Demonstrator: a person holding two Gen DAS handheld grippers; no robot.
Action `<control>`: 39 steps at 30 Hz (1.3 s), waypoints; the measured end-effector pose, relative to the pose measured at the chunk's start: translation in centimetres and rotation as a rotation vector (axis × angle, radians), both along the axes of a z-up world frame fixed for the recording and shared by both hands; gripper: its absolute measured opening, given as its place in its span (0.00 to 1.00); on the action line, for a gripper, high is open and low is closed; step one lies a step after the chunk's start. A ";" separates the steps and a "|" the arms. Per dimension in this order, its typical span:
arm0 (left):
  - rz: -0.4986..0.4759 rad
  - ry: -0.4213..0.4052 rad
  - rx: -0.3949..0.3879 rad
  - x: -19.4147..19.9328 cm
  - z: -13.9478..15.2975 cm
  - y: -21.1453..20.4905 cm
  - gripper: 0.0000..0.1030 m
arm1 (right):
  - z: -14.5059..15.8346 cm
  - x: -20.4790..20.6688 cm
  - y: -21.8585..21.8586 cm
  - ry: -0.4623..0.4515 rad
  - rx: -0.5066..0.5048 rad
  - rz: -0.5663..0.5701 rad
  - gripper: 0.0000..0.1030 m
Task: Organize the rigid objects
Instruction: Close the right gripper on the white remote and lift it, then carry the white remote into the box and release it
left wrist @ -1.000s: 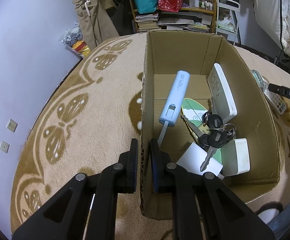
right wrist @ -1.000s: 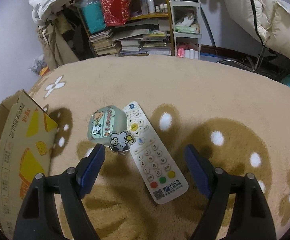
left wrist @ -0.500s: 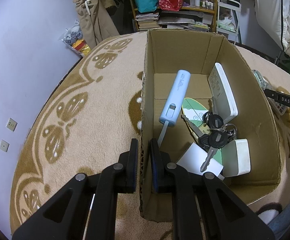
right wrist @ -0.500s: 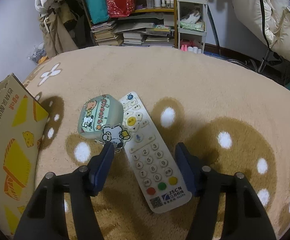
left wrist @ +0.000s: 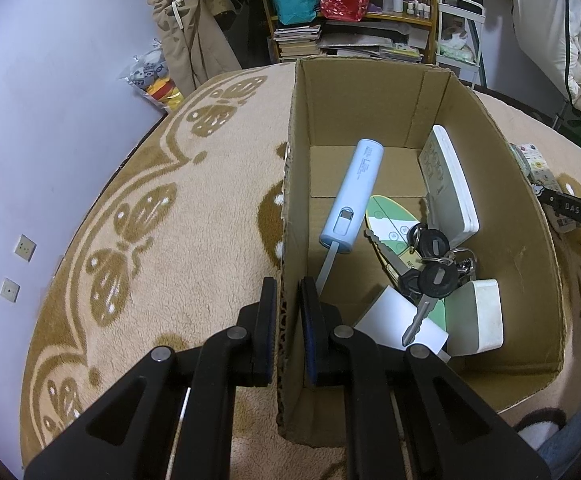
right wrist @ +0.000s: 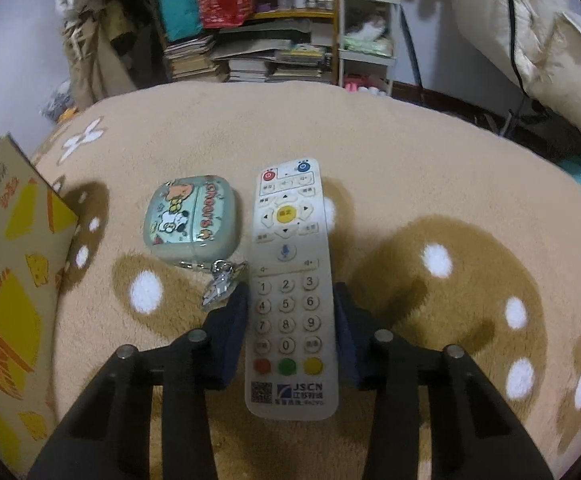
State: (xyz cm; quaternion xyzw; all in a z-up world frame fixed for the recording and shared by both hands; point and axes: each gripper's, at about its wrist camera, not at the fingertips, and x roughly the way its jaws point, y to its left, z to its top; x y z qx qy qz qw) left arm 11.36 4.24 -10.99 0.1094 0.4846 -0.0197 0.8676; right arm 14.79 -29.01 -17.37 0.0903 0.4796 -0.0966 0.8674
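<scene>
My left tongs [left wrist: 288, 304] clamp the open brown cardboard box's [left wrist: 422, 96] wall; my right tongs [right wrist: 290, 300] are closing around the long white button remote [right wrist: 290, 280], pads not yet pressing.

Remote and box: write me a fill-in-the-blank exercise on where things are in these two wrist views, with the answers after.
1. The left hand-held gripper is clamped on the wall of the cardboard ____.
2. The white remote lies between the fingers of the ____ hand-held gripper, whose jaws are closing.
3. The cartoon case lies on the ____, beside the remote.
4. The bunch of keys lies ____ the box.

Missing words: box; right; rug; inside
</scene>
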 end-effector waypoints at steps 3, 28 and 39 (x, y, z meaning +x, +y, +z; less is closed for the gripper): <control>0.000 0.000 -0.001 0.0 0.0 0.0 0.12 | 0.4 -0.5 -0.4 -0.001 0.026 -0.034 0.43; 0.000 0.002 -0.003 0.1 0.0 0.1 0.12 | 10.9 -2.8 10.5 -0.326 0.235 0.356 0.43; -0.008 0.012 -0.001 0.1 -0.1 0.1 0.11 | 10.4 -3.8 15.3 -0.320 0.267 0.527 0.43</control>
